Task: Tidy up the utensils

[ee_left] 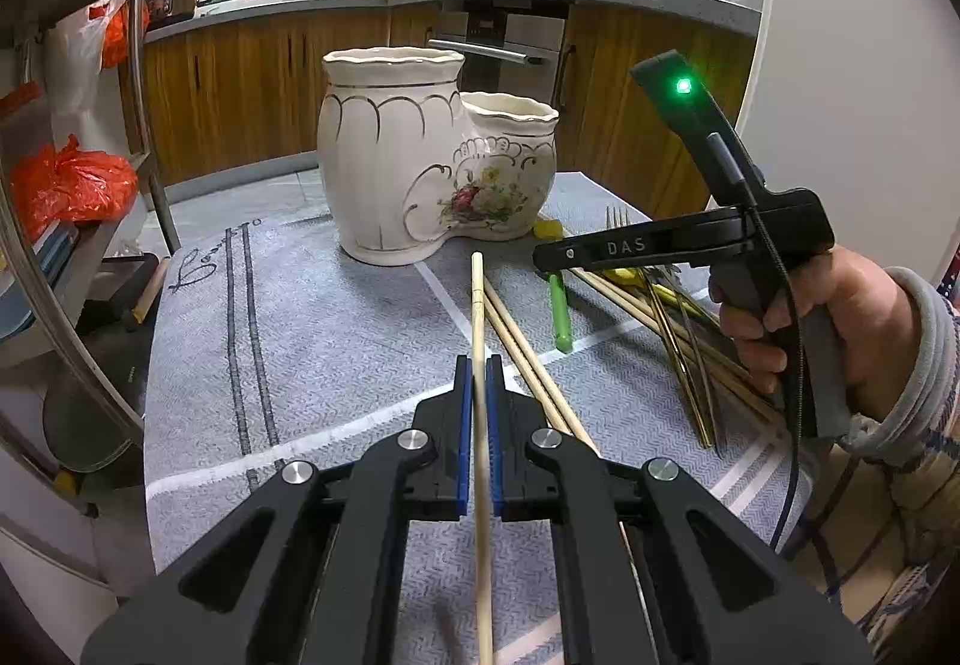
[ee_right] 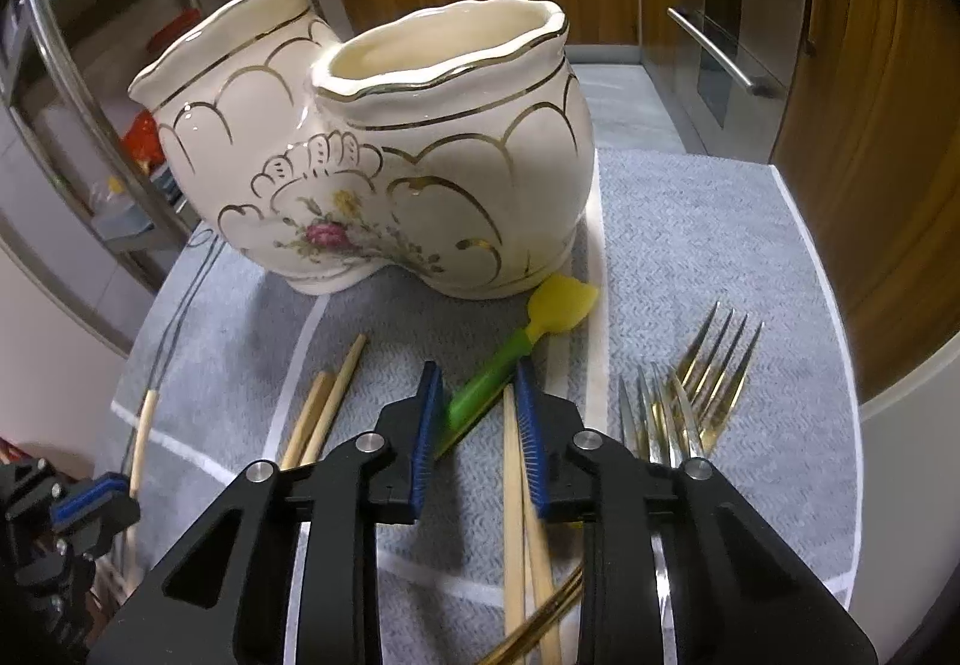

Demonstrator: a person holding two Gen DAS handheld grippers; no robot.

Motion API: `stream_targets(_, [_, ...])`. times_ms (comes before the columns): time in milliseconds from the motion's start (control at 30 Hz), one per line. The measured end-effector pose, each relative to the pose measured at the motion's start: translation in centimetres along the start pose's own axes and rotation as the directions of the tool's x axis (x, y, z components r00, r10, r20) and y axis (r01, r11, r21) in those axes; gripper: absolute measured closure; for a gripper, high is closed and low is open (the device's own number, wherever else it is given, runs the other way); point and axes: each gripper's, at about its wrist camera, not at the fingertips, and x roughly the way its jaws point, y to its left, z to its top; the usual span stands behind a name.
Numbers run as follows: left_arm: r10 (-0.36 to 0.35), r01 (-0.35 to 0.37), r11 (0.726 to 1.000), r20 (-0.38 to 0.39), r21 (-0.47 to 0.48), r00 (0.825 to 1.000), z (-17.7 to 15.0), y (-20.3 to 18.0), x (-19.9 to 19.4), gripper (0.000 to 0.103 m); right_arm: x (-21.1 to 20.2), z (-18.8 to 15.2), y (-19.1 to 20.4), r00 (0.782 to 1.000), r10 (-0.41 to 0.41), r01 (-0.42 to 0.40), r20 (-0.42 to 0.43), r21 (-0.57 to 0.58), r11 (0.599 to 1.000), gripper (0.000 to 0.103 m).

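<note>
One wooden chopstick (ee_left: 478,317) is pinched tight between the blue pads of the left gripper (ee_left: 478,365). Its tip pointing up toward the holder. The chopstick's far end is lifted off the cloth, so this one is picked up but not yet put away.

The white flowered holder (ee_right: 372,167) has two cups joined together, a tall one and a short one. Both cups look empty from here, so the tidying has only just started.

Most of the utensils lie on the grey cloth (ee_right: 690,257). Two more chopsticks (ee_right: 327,401) rest side by side near the holder. A small brush with a green handle and yellow head (ee_right: 510,359) lies touching the holder's foot. A bunch of forks (ee_right: 690,395) sits off to the side.

The right gripper (ee_right: 474,401) hangs over the pile with its jaws partly apart. The green handle and another chopstick (ee_right: 513,485) lie under the gap. I cannot tell if the pads touch either one.
</note>
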Motion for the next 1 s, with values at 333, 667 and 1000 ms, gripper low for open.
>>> stream_targets(333, [-0.004,0.004,1.000,-0.003,0.000,1.000,0.0,0.0,0.1,0.099,-1.5,-0.1,-0.7,1.000,0.014,-0.014,0.007,0.074,0.997,0.102])
stream_targets(667, [0.010,-0.010,1.000,0.030,0.020,1.000,-0.1,-0.1,-0.7,0.099,-2.9,0.0,1.7,0.999,-0.023,0.020,0.029,0.087,0.996,0.090])
stream_targets(1000, [-0.027,0.025,0.999,0.055,0.040,0.998,-0.6,-0.1,-1.7,0.099,-0.3,-0.2,3.6,0.980,-0.196,0.198,-0.025,0.138,0.971,0.070])
